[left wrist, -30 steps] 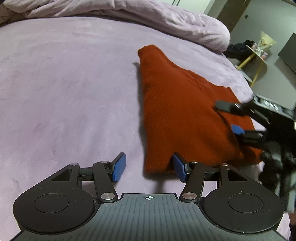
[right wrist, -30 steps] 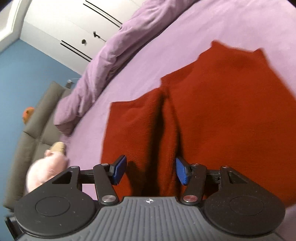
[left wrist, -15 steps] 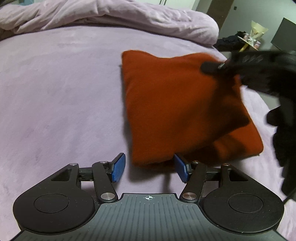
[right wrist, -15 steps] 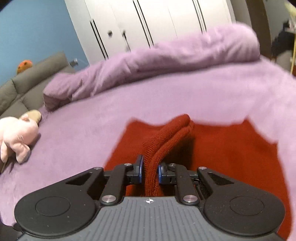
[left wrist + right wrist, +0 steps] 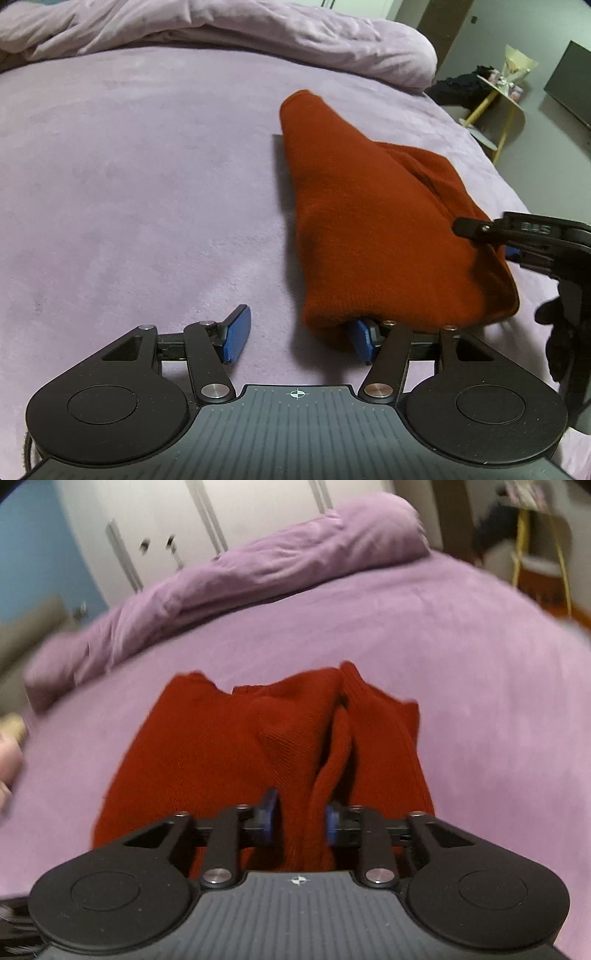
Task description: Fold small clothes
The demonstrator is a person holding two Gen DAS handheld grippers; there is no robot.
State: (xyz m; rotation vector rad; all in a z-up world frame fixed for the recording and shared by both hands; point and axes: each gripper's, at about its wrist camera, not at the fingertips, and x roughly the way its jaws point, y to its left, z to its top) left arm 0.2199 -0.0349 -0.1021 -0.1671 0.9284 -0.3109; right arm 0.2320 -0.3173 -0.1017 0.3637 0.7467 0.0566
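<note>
The bed (image 5: 129,177) takes up most of the room from where I stand, covered in a lilac sheet, w/ a rumpled duvet (image 5: 229,33) of the same colour bunched along the far edge at 12 o'clock. Past the bed's corner, toward 2 o'clock in the left wrist view, a small yellow-legged side table (image 5: 498,96) carries some clutter (too small to make out).

The red knit garment (image 5: 376,229) lies on the sheet right of centre, partly folded into a thick wedge w/ its narrow end toward 12 o'clock and its broad end near both tools. In the right wrist view its layers rise into a ridge running toward 12 o'clock.

The left gripper (image 5: 299,341) sits at 6 o'clock, fingers spread wide; the right-hand blue pad is tucked under the garment's near corner, the left-hand pad is clear of the cloth over bare sheet. Nothing is pinched.

The right gripper (image 5: 300,821) comes in at the garment's 3 o'clock side. Its fingers have just been opening, and a fold of red knit stands btw. them; the pads sit close beside it, but I cannot tell if they press on it (view is blurred).
</note>
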